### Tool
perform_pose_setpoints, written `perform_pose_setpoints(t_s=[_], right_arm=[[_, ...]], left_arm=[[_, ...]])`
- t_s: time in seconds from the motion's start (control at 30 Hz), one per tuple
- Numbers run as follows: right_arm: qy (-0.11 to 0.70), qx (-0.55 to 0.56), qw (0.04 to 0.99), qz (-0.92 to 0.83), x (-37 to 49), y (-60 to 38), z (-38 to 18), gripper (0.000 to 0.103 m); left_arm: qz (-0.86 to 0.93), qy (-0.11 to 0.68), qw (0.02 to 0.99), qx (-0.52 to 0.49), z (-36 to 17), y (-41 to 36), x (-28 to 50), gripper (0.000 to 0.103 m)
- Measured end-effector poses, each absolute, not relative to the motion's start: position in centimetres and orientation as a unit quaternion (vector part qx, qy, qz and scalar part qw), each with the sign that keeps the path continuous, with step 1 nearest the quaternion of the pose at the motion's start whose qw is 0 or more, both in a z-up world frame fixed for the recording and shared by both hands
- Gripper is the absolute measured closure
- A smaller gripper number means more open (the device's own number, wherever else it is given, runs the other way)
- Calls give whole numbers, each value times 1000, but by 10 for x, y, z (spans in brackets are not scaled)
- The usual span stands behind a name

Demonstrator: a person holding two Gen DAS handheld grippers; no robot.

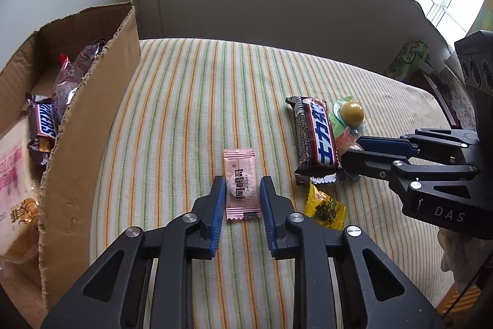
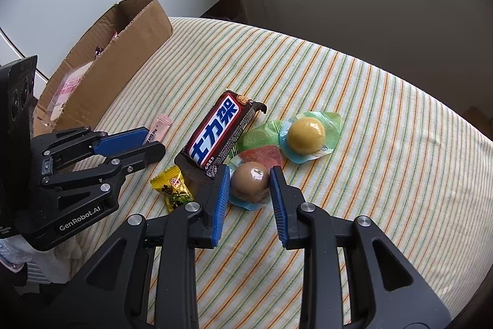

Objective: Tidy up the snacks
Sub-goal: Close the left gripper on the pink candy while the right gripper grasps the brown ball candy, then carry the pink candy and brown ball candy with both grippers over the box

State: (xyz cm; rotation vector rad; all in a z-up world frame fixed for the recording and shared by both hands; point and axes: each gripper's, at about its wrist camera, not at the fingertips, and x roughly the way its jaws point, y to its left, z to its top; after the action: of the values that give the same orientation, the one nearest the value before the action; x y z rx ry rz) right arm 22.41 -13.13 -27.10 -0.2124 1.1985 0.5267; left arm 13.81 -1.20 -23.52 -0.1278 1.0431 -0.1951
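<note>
A pink candy packet [image 1: 238, 165] lies flat on the striped cloth, and my left gripper [image 1: 242, 181] is shut on its lower half, blue pads against both long edges. In the right wrist view the same left gripper [image 2: 154, 141] holds the pink packet [image 2: 160, 127] from the left. My right gripper [image 2: 250, 171] is shut on a brown domed jelly cup [image 2: 249, 182]; it reaches in from the right as the right gripper [image 1: 354, 148]. Between them lie a dark chocolate bar [image 2: 218, 133], a yellow jelly cup [image 2: 306, 134] and a yellow wrapped candy [image 2: 174, 188].
An open cardboard box [image 1: 89, 119] stands at the left, holding a chocolate bar [image 1: 43, 125] and several other packets. Green and red flat wrappers [image 2: 265, 144] lie under the jelly cups. A wall with hanging cables runs behind the table [image 1: 191, 82]; its far edge is near.
</note>
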Motion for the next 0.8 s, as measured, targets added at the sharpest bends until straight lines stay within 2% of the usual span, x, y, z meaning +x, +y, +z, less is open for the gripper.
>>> perform_pose_setpoints(t_s=[0.8], right_arm=[[531, -93, 806, 244, 212, -137, -241, 76]], left_arm=[[-93, 471, 872, -98, -207, 12, 119, 85]])
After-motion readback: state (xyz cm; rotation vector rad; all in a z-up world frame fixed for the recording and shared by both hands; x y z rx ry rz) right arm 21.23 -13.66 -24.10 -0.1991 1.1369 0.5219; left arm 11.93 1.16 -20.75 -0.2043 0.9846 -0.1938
